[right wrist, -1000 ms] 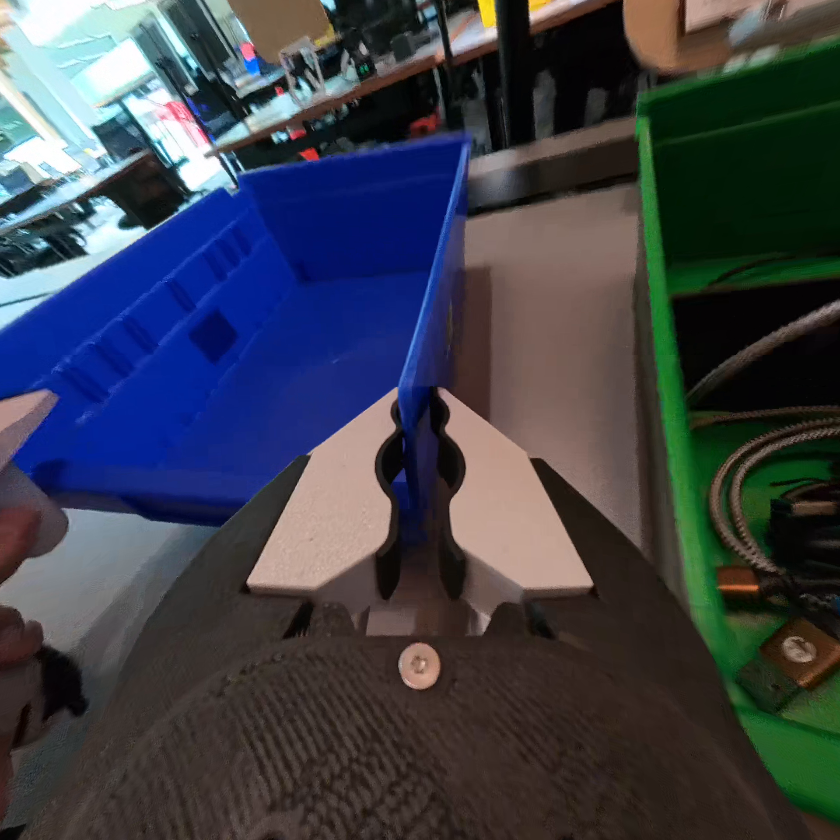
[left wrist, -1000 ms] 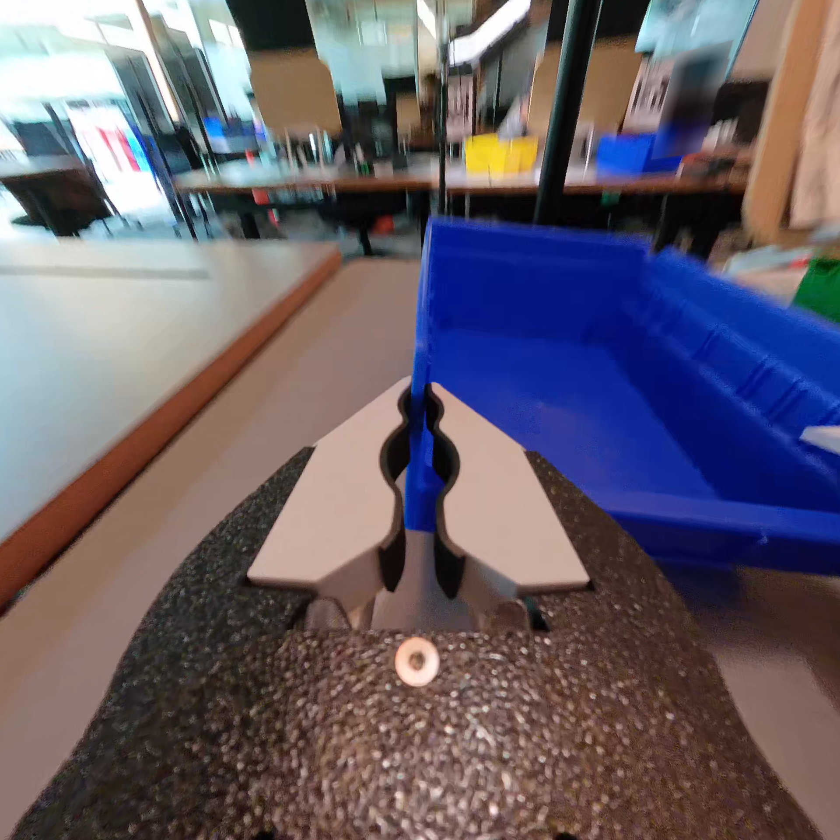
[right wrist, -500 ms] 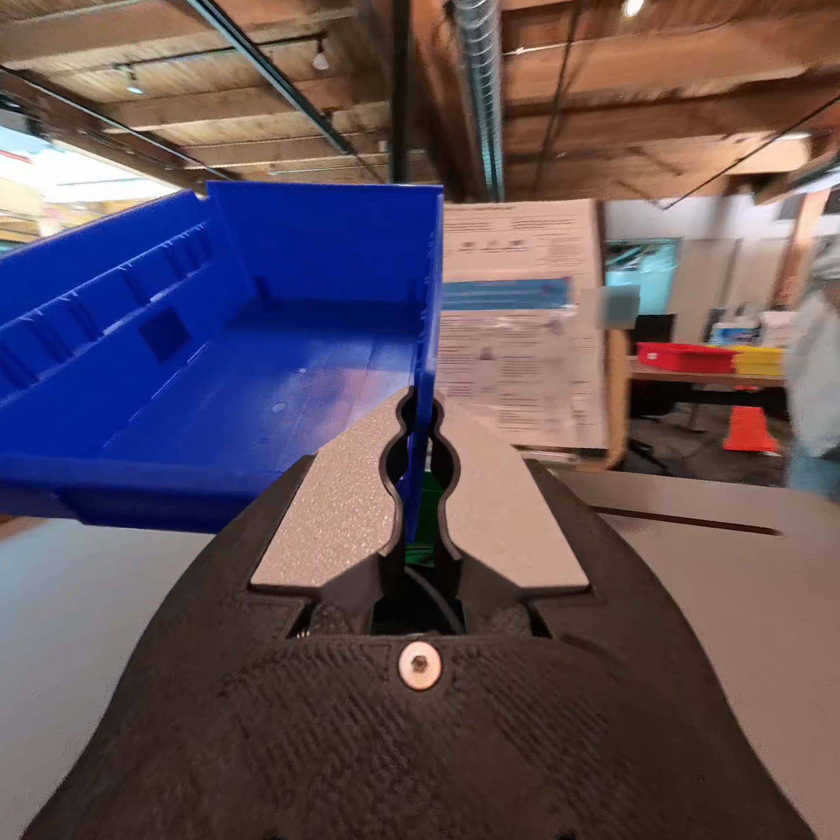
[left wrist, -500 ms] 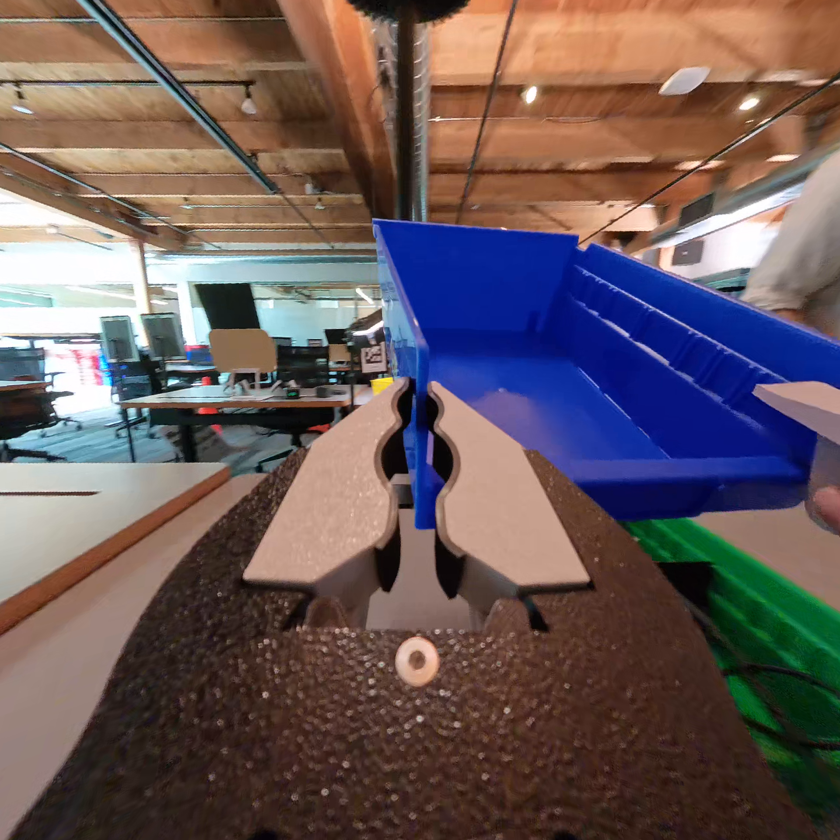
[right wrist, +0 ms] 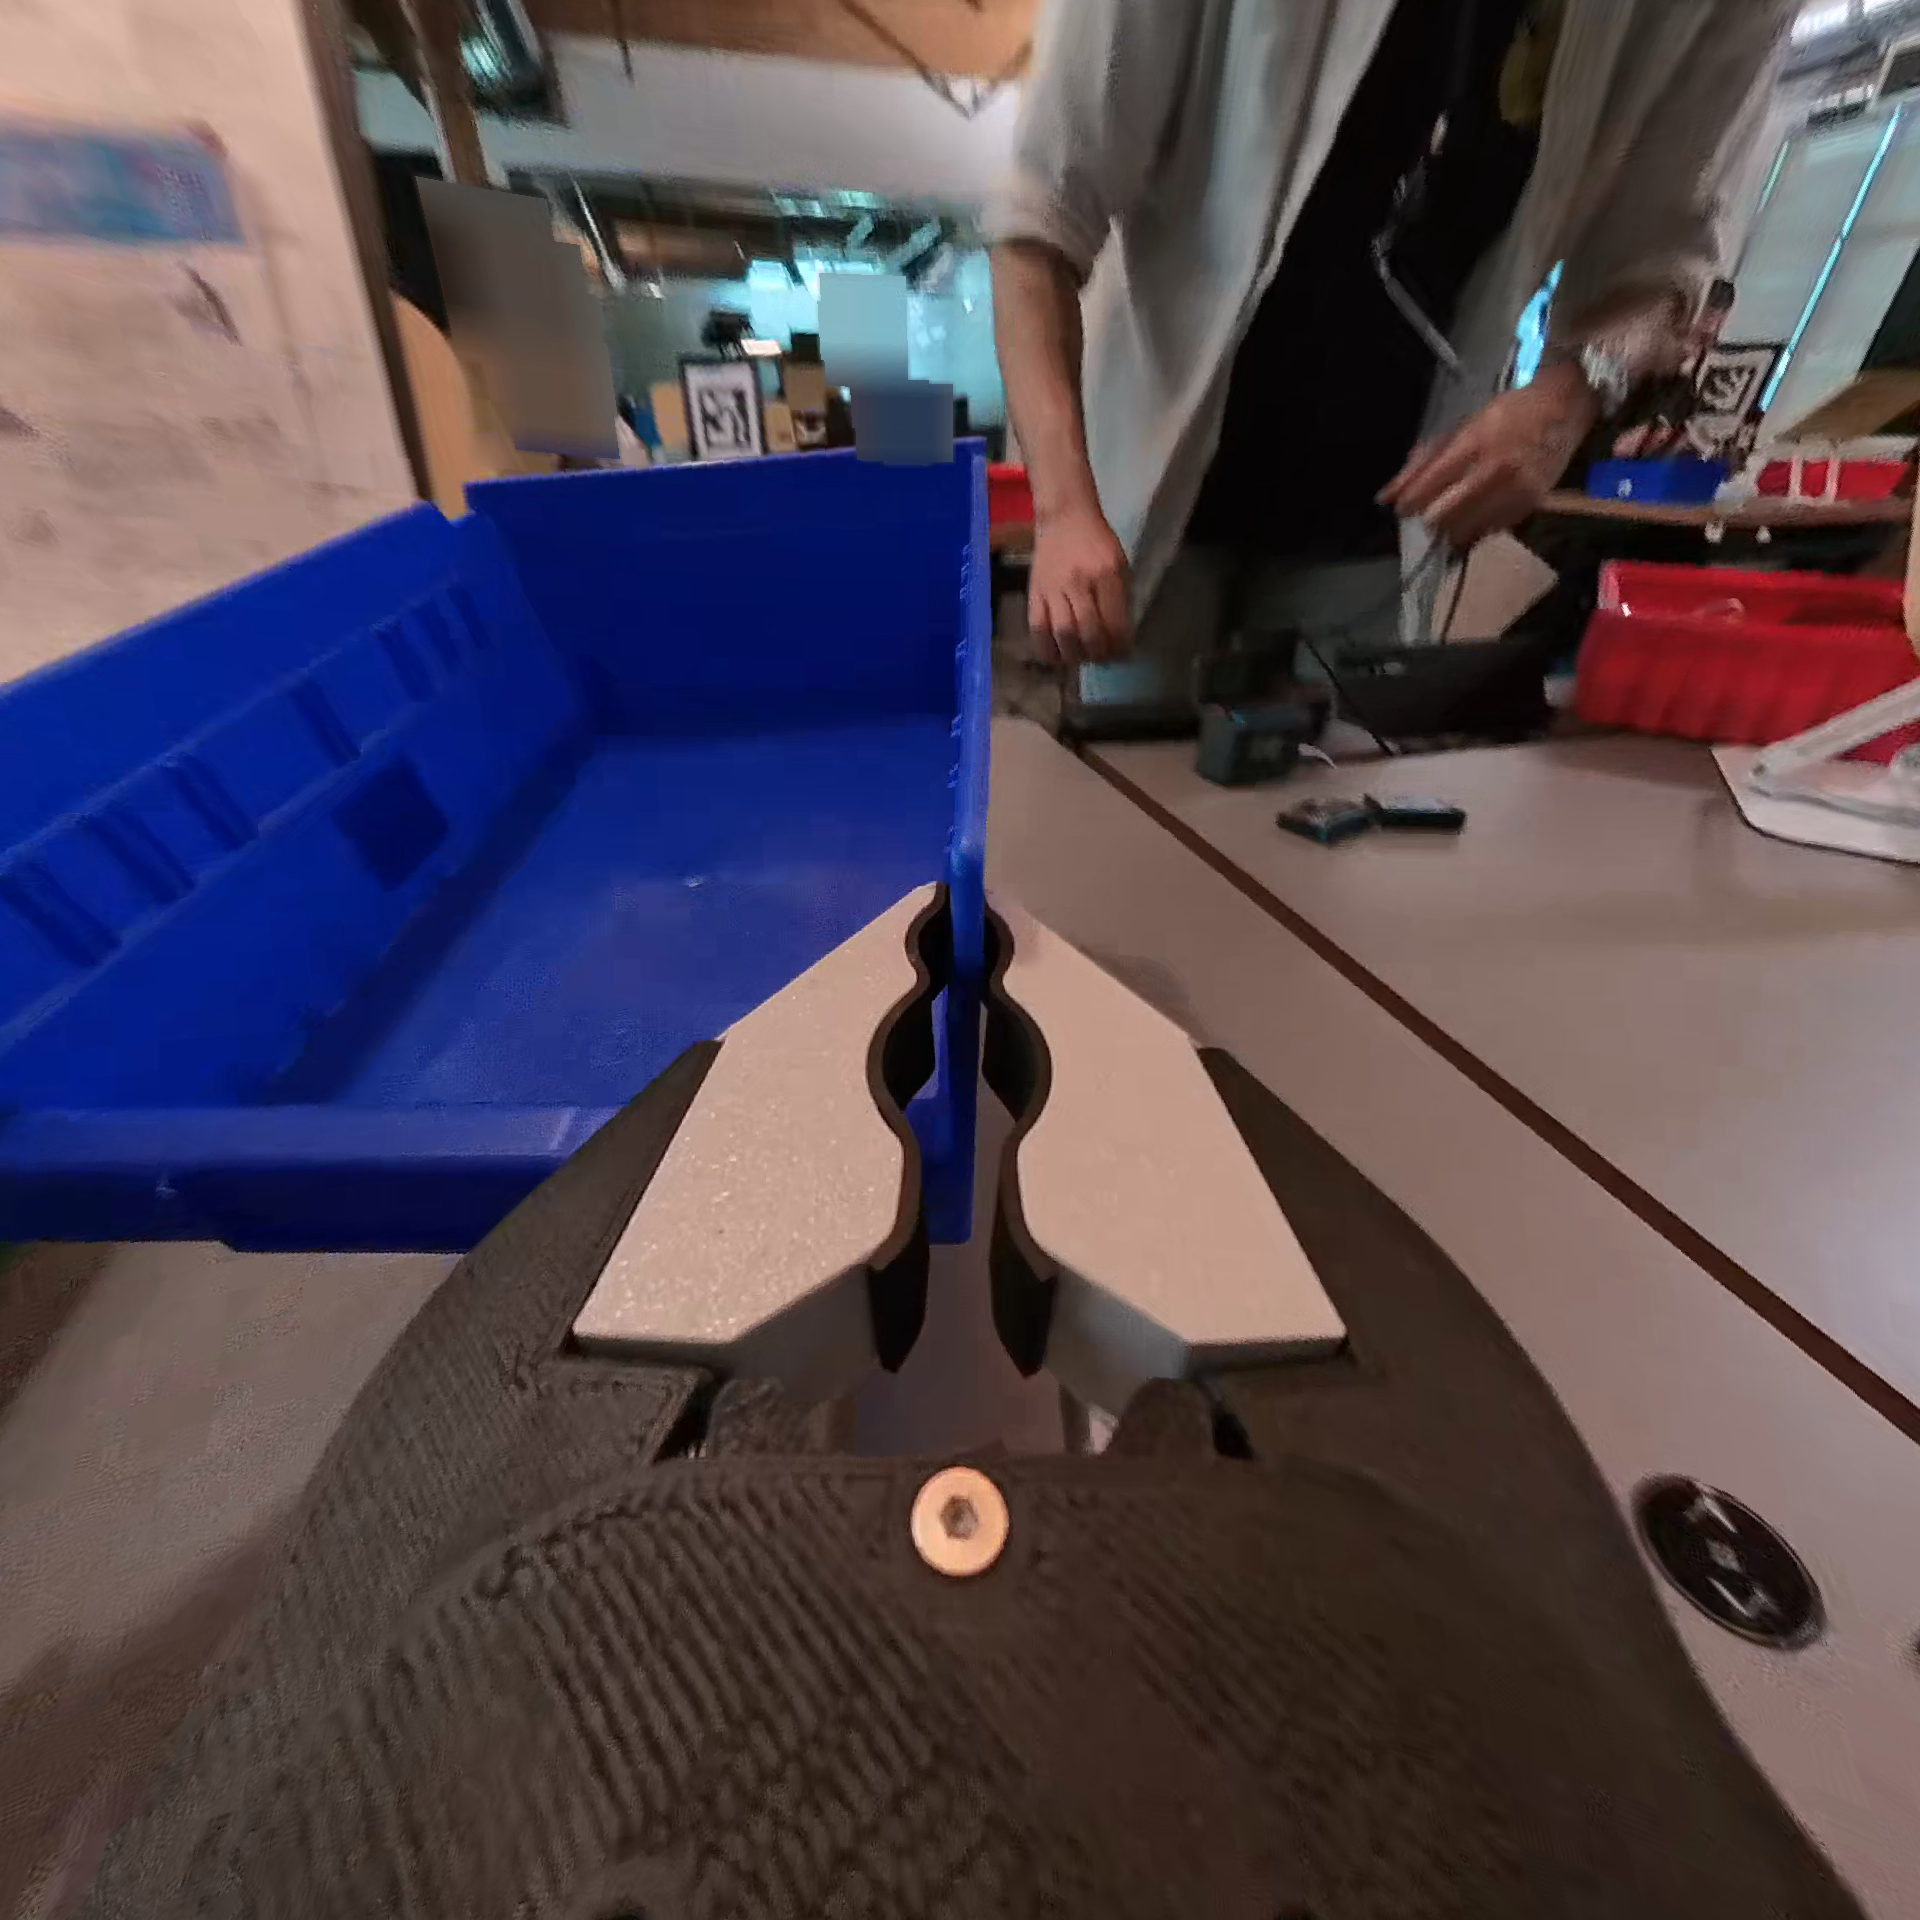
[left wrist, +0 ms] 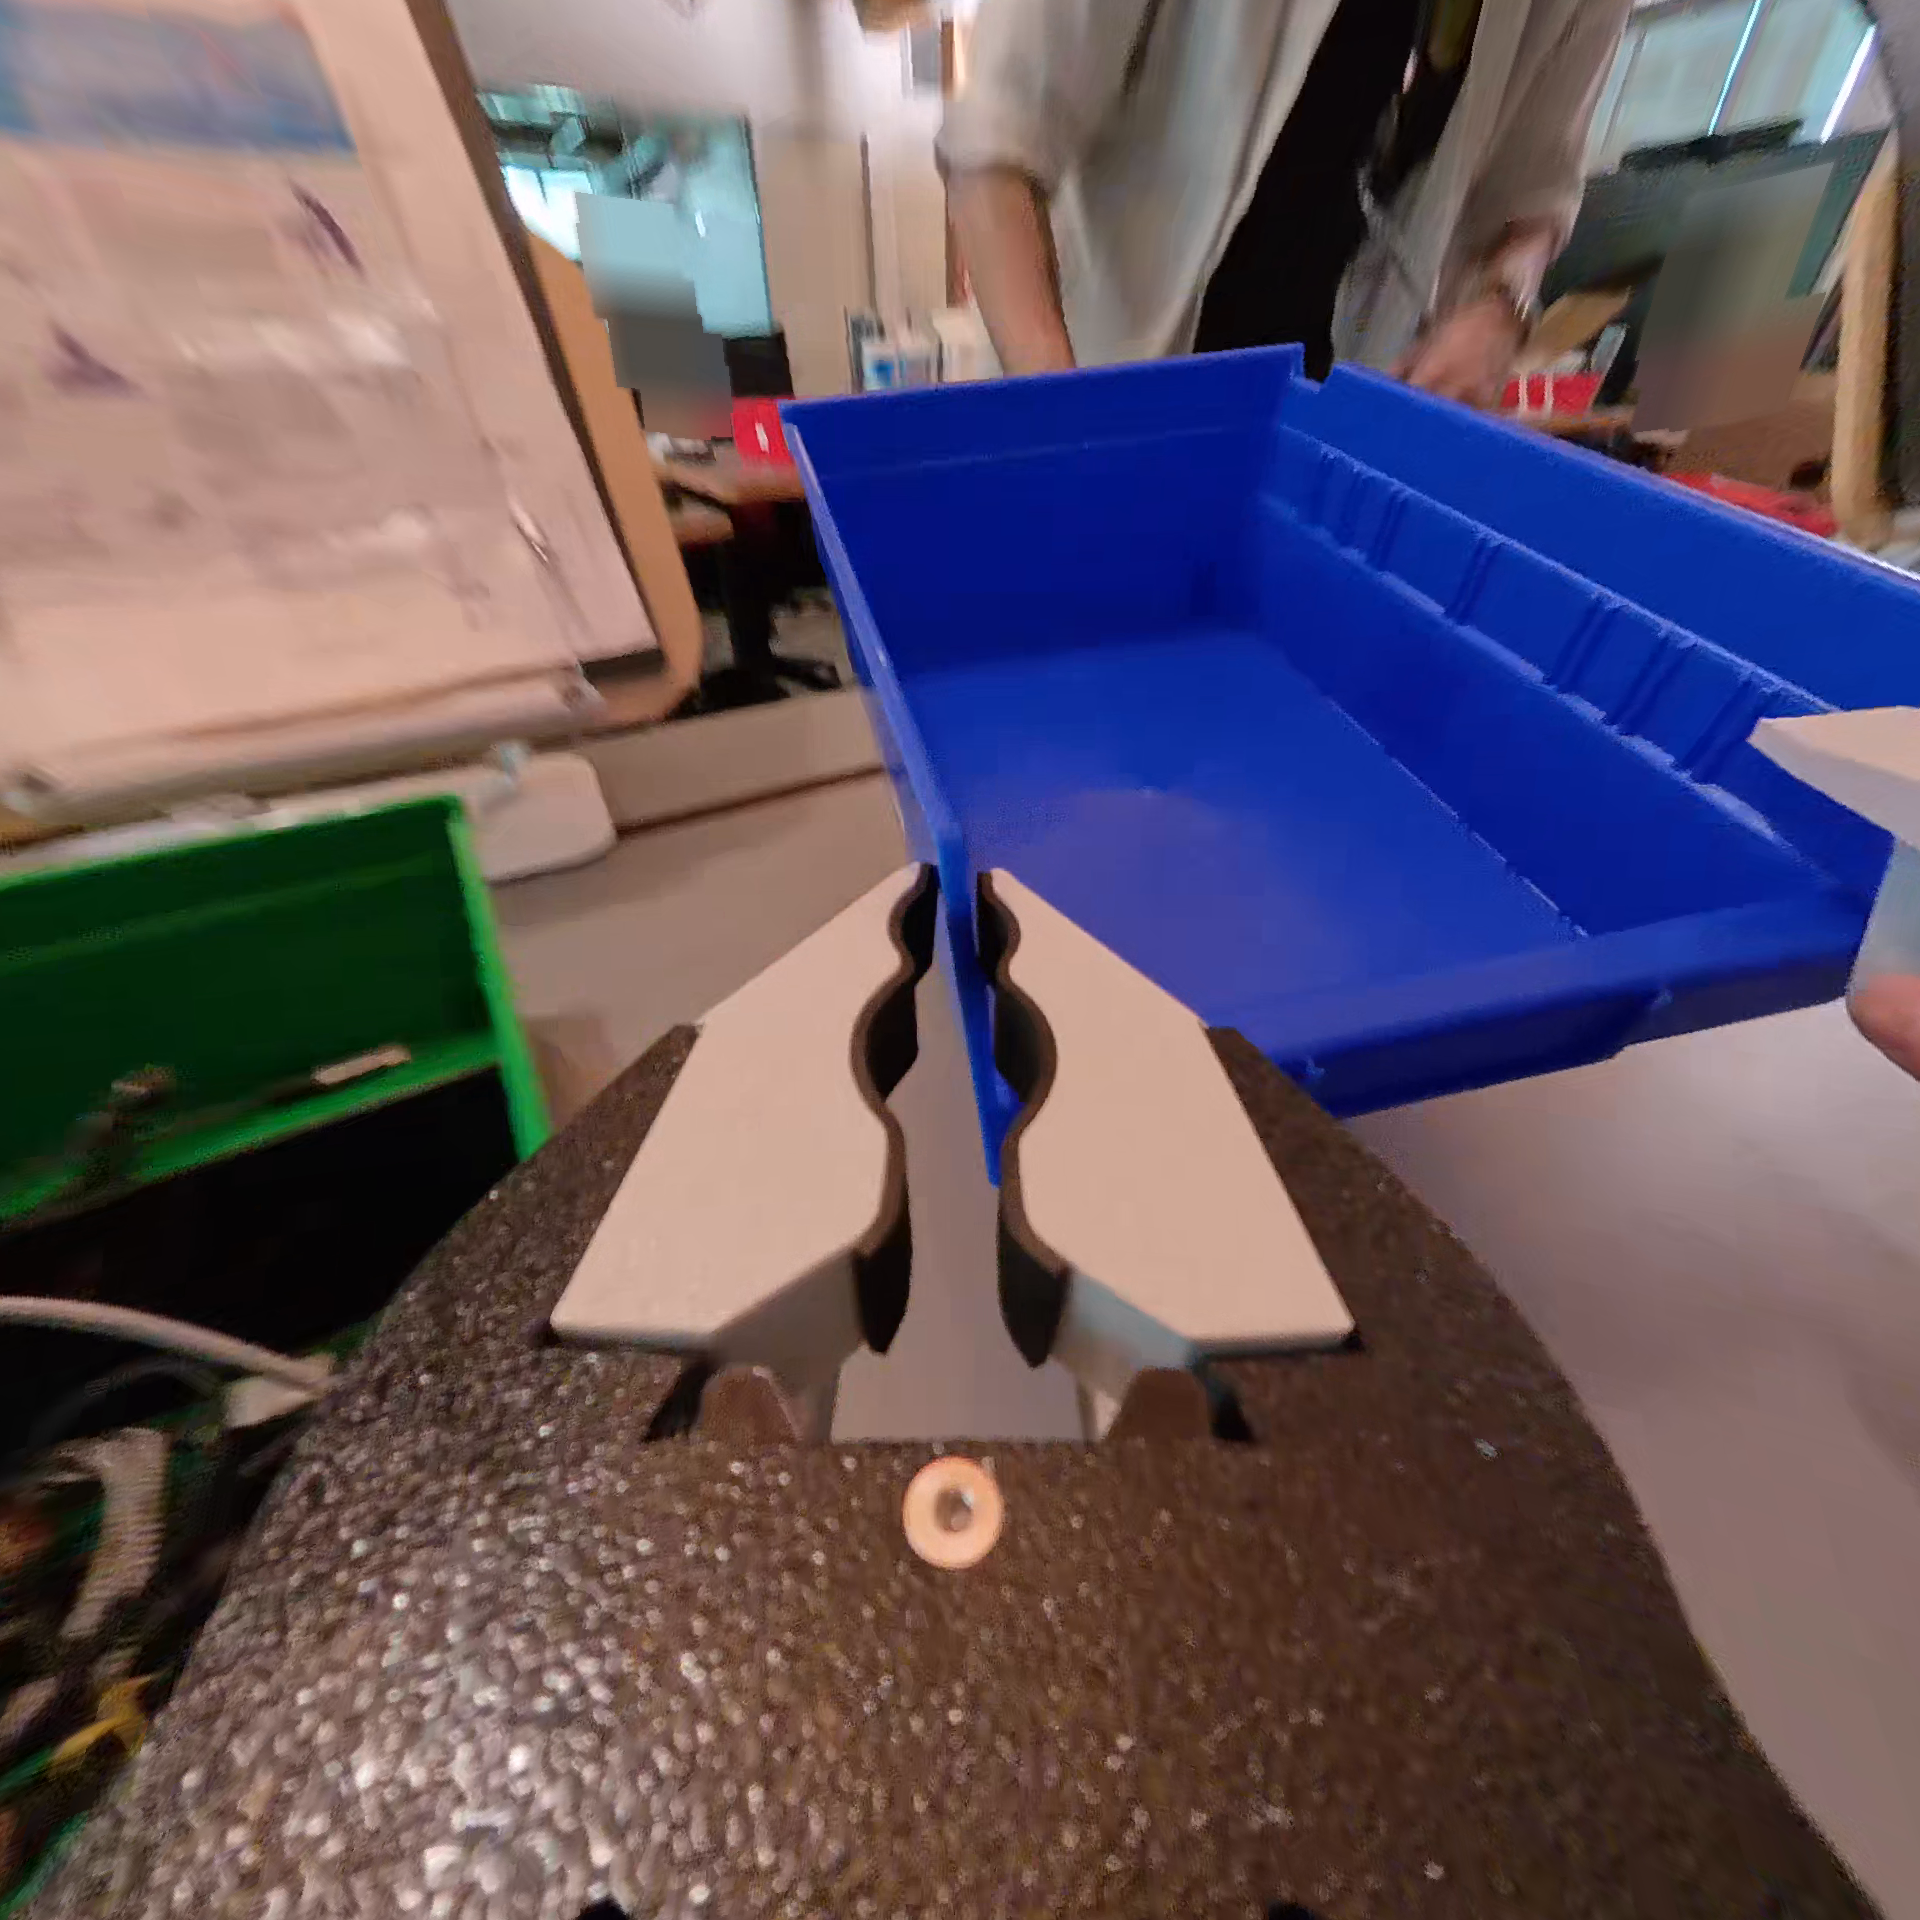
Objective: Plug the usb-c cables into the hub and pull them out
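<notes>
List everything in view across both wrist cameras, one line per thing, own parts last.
blue bin: one, blue, empty, held up between both grippers by its side walls.
green bin: one, green, low at the left of the left wrist view, braided cables lying near it.
table: one, pale grey with a dark seam, under and to the right of the blue bin.
red bins: at least one, red, on the far table at right.
small dark devices: a few, black, on the table beyond the seam.
poster board: one, pale with a blue band, leaning at left.
person: one, in a pale open shirt, standing behind the table.
left hand-held gripper: one, grey fingers, shut on the bin's left wall.
right hand-held gripper: one, grey fingers, shut on the bin's right wall.
</notes>
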